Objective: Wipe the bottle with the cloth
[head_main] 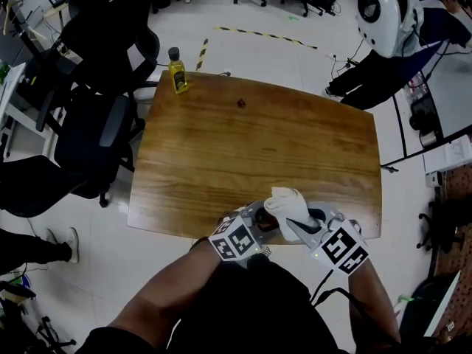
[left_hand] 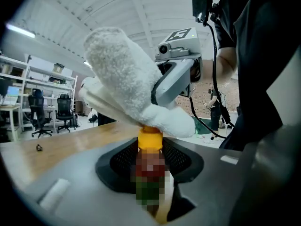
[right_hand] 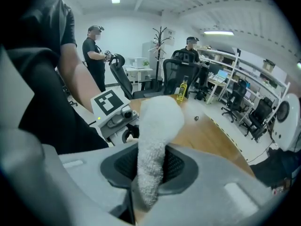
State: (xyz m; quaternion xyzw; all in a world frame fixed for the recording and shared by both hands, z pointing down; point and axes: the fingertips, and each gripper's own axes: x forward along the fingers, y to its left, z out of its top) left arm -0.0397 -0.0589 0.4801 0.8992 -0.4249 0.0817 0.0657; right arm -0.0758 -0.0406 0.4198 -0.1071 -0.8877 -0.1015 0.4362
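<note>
My left gripper (head_main: 259, 223) is shut on a small bottle (left_hand: 150, 171) with a yellow cap (left_hand: 150, 138); its label is blurred over. My right gripper (head_main: 302, 226) is shut on a white fluffy cloth (head_main: 287, 206). The two meet just above the wooden table's (head_main: 258, 146) near edge. In the left gripper view the cloth (left_hand: 127, 84) lies folded over the cap, with the right gripper (left_hand: 178, 69) behind it. In the right gripper view the cloth (right_hand: 157, 126) rises from between the jaws and hides the bottle; the left gripper (right_hand: 115, 113) shows beyond it.
A second bottle of yellow liquid (head_main: 177, 73) stands at the table's far left corner, and a small dark object (head_main: 240, 103) lies near the far middle. Black office chairs (head_main: 96, 124) crowd the left side. A white machine (head_main: 380, 9) stands at the far right. Two people (right_hand: 96, 55) stand in the background.
</note>
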